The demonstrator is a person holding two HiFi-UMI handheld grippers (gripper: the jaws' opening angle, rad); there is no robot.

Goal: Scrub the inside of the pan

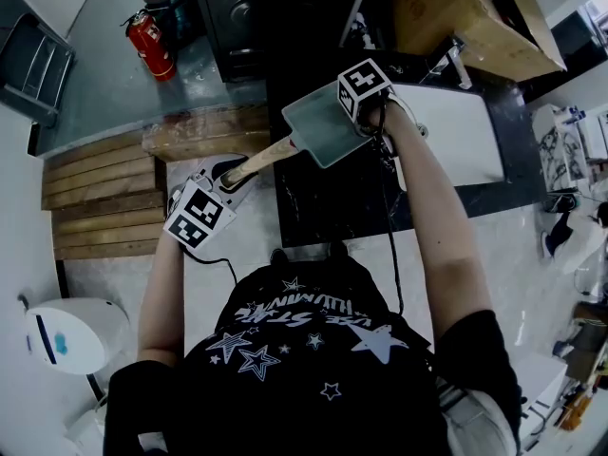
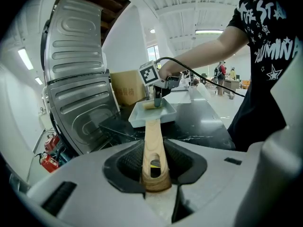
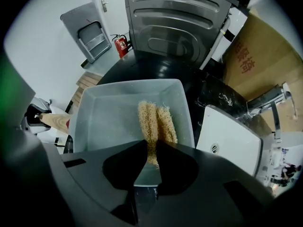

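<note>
**So, pan steadied by its handle, scrubber inside**

My left gripper (image 2: 154, 167) has its jaws closed partway on the end of the wooden handle (image 2: 153, 136). The long axis runs straight away from me to the square grey pan (image 1: 323, 122), which sits over the black counter (image 1: 323, 207), open side up. My right gripper (image 3: 150, 157) points straight down into the pan, forearm stretched out above it. Its jaws are pinched tight on a tan fibrous scrubber (image 3: 156, 119) that lies against the pan's floor.
</note>
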